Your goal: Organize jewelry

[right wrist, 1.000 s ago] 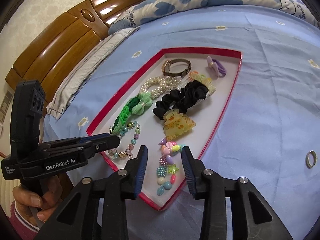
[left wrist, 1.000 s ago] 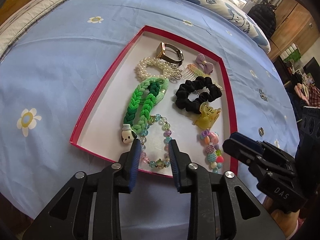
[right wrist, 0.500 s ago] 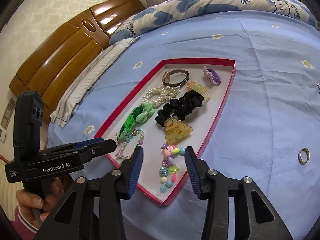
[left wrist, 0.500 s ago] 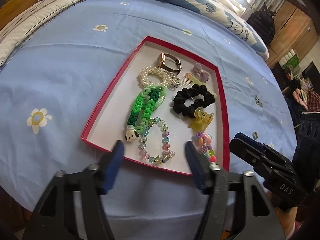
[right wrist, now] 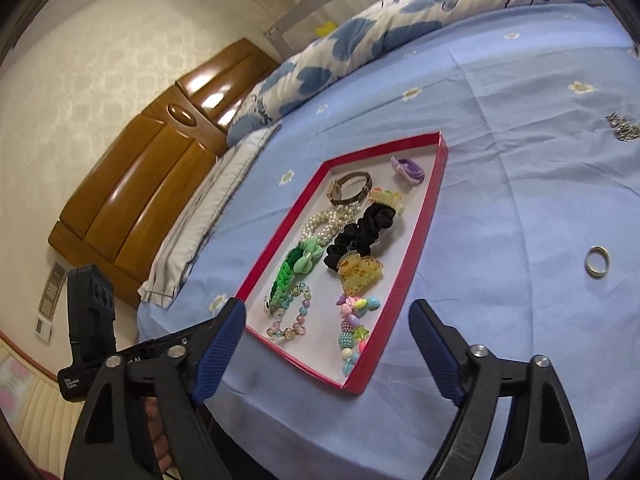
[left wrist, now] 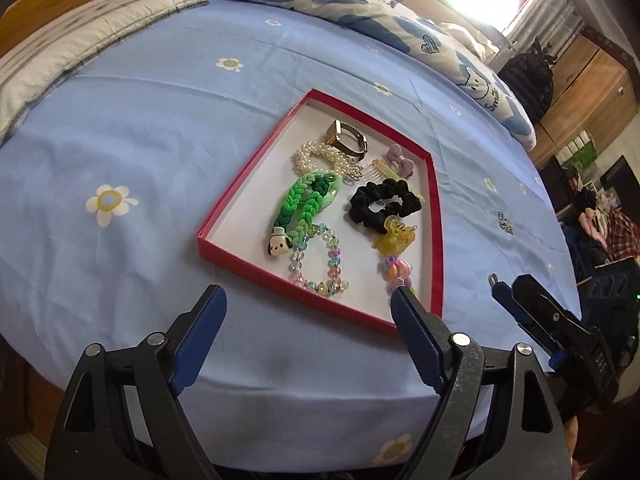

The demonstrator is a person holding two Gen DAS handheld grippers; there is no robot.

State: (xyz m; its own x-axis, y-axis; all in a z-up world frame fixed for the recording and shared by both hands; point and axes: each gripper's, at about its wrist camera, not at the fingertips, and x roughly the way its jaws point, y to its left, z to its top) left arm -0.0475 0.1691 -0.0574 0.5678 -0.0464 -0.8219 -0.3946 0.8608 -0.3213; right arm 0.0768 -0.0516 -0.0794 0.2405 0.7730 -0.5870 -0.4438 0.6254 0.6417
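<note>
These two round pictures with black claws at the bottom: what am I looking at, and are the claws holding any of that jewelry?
No robot here: a person carries a hand-held pair of tongs in each hand, and each has a wide-angle camera looking along its two blue-tipped fingers. One picture is from the left tongs, the other from the right tongs. In each view the other tool shows at the edge.

Both look down at a bed with a blue flowered sheet. On it lies a shallow red tray holding a green braided band, a black scrunchie, a pearl bracelet, a yellow claw clip, bead bracelets and more. A ring lies on the sheet outside the tray.

Nothing is held: both tongs are opening, with nothing between their fingers.
</note>
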